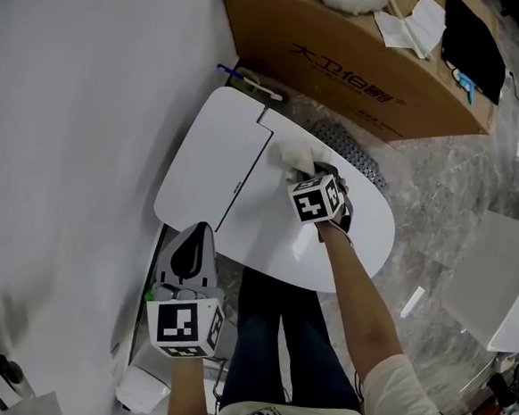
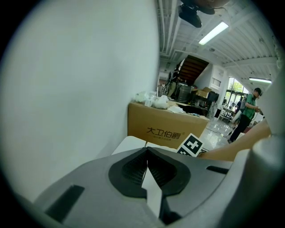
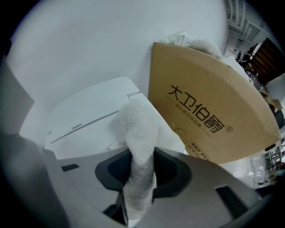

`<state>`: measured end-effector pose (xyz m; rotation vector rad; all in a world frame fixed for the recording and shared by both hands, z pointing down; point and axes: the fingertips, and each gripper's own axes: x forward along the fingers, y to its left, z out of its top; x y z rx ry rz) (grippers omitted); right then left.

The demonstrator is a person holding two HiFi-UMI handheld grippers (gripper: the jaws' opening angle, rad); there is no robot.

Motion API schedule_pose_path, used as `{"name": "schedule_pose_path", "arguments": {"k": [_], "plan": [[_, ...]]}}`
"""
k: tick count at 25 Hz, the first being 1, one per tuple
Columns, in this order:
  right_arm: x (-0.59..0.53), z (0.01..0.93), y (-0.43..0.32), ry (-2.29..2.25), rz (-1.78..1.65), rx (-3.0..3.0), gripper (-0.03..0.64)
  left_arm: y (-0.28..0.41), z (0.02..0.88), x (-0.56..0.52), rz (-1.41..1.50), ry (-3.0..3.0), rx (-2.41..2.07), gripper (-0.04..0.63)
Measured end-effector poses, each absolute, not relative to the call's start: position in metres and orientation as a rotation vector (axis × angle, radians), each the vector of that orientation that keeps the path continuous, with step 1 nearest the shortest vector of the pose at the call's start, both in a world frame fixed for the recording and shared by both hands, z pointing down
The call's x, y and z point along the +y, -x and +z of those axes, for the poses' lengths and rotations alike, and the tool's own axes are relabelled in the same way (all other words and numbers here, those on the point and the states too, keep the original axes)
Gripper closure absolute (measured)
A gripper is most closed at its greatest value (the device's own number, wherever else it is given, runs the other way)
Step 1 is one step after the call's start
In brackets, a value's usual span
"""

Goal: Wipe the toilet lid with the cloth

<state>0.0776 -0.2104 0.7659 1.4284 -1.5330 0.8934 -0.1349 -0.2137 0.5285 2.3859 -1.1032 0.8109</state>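
The right gripper is clamped on the white cloth, which lies on the far part of the closed toilet lid. A good wipe, I judge, wants the cloth pressed flat and drawn in overlapping strokes toward the near rim. The left gripper, jaws together on nothing, hangs near left (idle for this step). The cardboard box beyond shows 4 characters, 大卫伯爵, and a small mark by the lid's hinge is too small to read.

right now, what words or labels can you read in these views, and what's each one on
"大卫伯爵" with an ® mark: side of the cardboard box.
Small print under that brand: too small to read.
Small logo on the toilet: too blurred to read.
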Motion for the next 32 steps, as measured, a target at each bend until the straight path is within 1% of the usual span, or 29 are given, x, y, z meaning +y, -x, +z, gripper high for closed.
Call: {"name": "schedule_pose_path", "arguments": {"k": [13, 32], "plan": [[-0.133, 0.771, -0.113, -1.475, 0.963, -1.447, 0.511, 0.106, 0.527, -0.191, 0.802, -2.433, -1.015, 0.588], [-0.007, 0.780, -0.189, -1.607, 1.095, -1.245, 0.511, 0.059, 0.526, -0.159, 0.834, -2.517, -0.863, 0.588]]}}
